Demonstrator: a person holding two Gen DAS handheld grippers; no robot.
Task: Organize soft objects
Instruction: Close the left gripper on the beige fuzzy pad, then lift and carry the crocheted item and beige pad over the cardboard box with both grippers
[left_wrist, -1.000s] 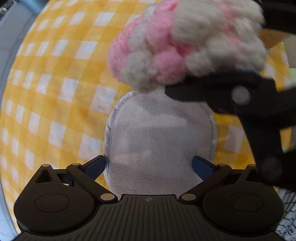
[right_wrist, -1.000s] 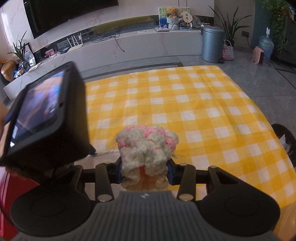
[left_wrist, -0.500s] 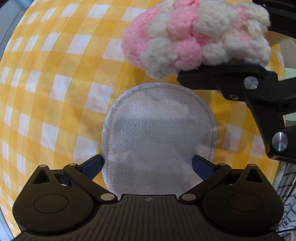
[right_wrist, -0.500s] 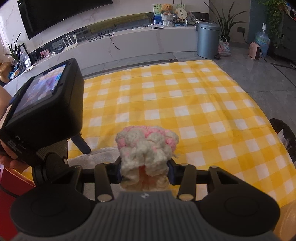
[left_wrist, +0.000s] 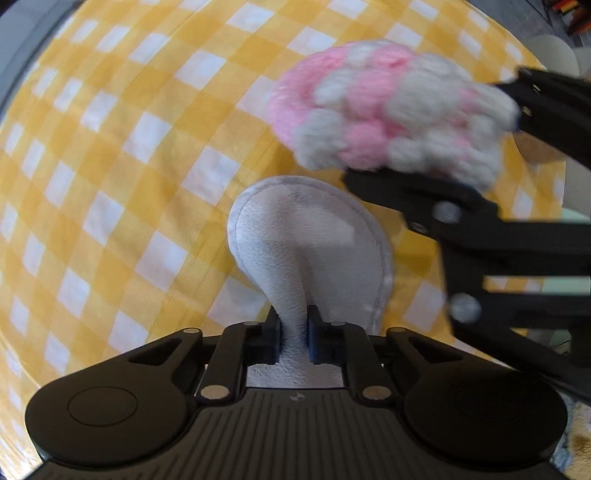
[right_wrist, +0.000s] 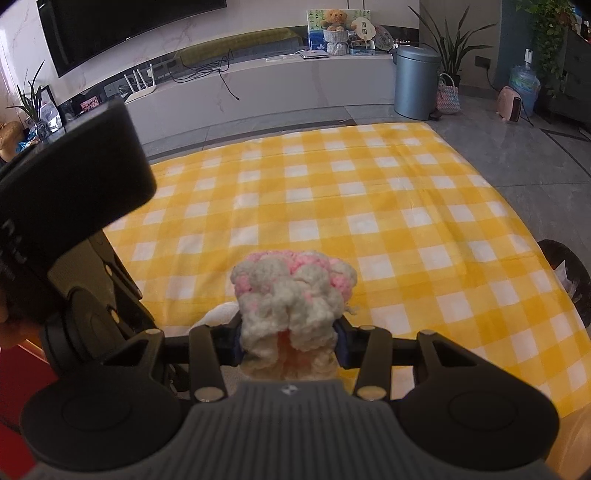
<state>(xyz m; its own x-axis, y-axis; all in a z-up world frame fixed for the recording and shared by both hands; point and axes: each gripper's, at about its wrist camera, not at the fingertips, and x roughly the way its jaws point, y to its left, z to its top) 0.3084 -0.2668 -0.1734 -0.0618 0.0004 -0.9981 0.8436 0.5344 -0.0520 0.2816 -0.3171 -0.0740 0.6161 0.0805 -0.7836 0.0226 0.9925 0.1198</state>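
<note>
A flat white plush pad (left_wrist: 310, 240) lies on the yellow checked cloth (left_wrist: 110, 184). My left gripper (left_wrist: 294, 338) points straight down and is shut on the pad's near edge, which bunches into a ridge between the blue pads. A pink and cream knitted fluffy piece (left_wrist: 391, 122) hangs just above and to the right of the pad. The right gripper (right_wrist: 290, 341) is shut on that knitted piece (right_wrist: 291, 295), whose lower part is squeezed between the fingers. In the right wrist view the left gripper's black body (right_wrist: 70, 206) fills the left side.
The yellow checked cloth (right_wrist: 369, 206) spreads far ahead and to the right of the right gripper. Beyond it are grey floor, a long white TV console (right_wrist: 258, 88), a grey bin (right_wrist: 415, 81) and plants. A dark round bin (right_wrist: 569, 273) sits off the cloth's right edge.
The left gripper's jaws went from wide open around the white pad to shut on its near edge, pinching it into a fold, and the gripper sank a little. The right gripper kept still.
</note>
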